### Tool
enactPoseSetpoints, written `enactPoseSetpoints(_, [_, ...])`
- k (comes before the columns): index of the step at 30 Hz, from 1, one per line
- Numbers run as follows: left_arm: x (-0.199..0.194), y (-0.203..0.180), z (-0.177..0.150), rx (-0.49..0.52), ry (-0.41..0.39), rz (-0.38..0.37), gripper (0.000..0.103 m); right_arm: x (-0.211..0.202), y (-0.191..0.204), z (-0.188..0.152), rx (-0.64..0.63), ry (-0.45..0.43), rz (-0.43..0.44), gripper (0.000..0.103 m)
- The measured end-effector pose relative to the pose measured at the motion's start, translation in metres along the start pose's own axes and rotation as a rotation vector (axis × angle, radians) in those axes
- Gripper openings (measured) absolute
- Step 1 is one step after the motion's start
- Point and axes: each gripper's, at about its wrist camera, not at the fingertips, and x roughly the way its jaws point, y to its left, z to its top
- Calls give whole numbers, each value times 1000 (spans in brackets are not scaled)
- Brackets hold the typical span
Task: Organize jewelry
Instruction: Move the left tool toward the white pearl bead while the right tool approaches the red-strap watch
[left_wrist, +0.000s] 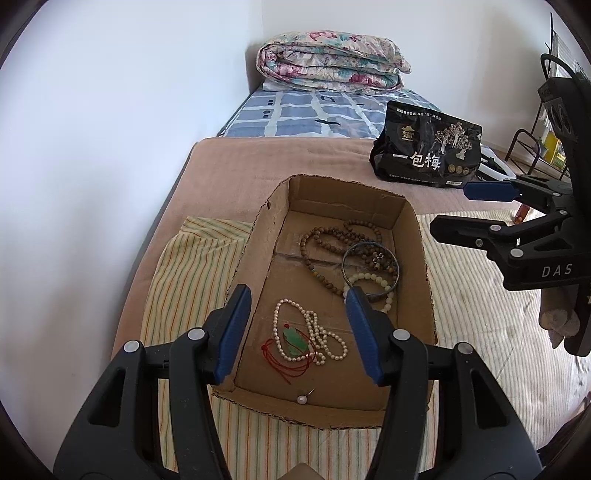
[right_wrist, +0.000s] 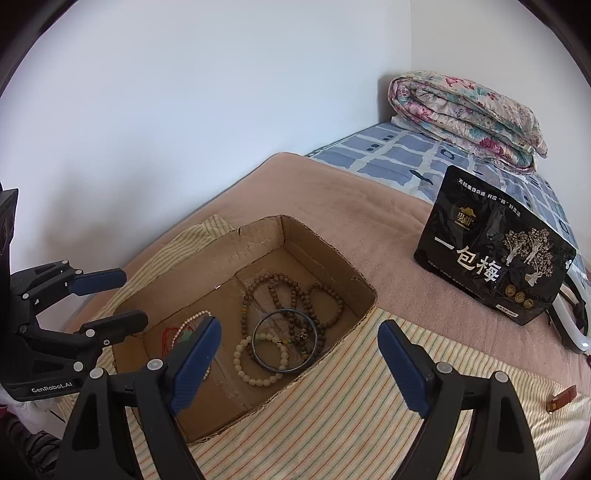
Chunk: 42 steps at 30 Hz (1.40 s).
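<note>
An open cardboard box (left_wrist: 410, 218) (right_wrist: 332, 266) sits on a striped cloth on the bed. Inside lie a brown bead necklace (left_wrist: 325, 240) (right_wrist: 280, 291), a dark bangle (left_wrist: 396, 272) (right_wrist: 284, 366), a pale bead bracelet (left_wrist: 369, 277) (right_wrist: 255, 376), a pearl necklace (left_wrist: 334, 341) (right_wrist: 192, 321) with a green pendant (left_wrist: 293, 341) on red cord, and a loose pearl pin (left_wrist: 302, 398). My left gripper (left_wrist: 299, 325) (right_wrist: 110, 299) is open and empty above the box's near end. My right gripper (right_wrist: 299, 354) (left_wrist: 461, 210) is open and empty above the box's right rim.
A black snack bag (left_wrist: 424, 151) (right_wrist: 491, 258) stands on the pink blanket beyond the box. A folded floral quilt (left_wrist: 332, 61) (right_wrist: 469, 118) lies at the bed's far end. A small brown clasp (right_wrist: 561, 398) lies on the striped cloth (left_wrist: 184, 273) (right_wrist: 351, 406). A white wall runs along the left.
</note>
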Motion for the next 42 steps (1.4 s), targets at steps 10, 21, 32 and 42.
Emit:
enactPoseSetpoints(10, [-6, -32, 8, 58, -30, -42, 55, -28, -36, -17, 49, -21, -58, 98])
enactPoseSetpoints(21, [-8, -105, 20, 166, -43, -141, 55, -73, -125, -60, 170, -35, -200, 103])
enactPoseSetpoints(32, [7, -178, 28, 231, -25, -242, 55, -102, -210, -103, 285, -21, -317, 103])
enactPoseSetpoints(42, [40, -249, 26, 270, 20, -331, 55, -109, -269, -143, 341, 7, -403, 102])
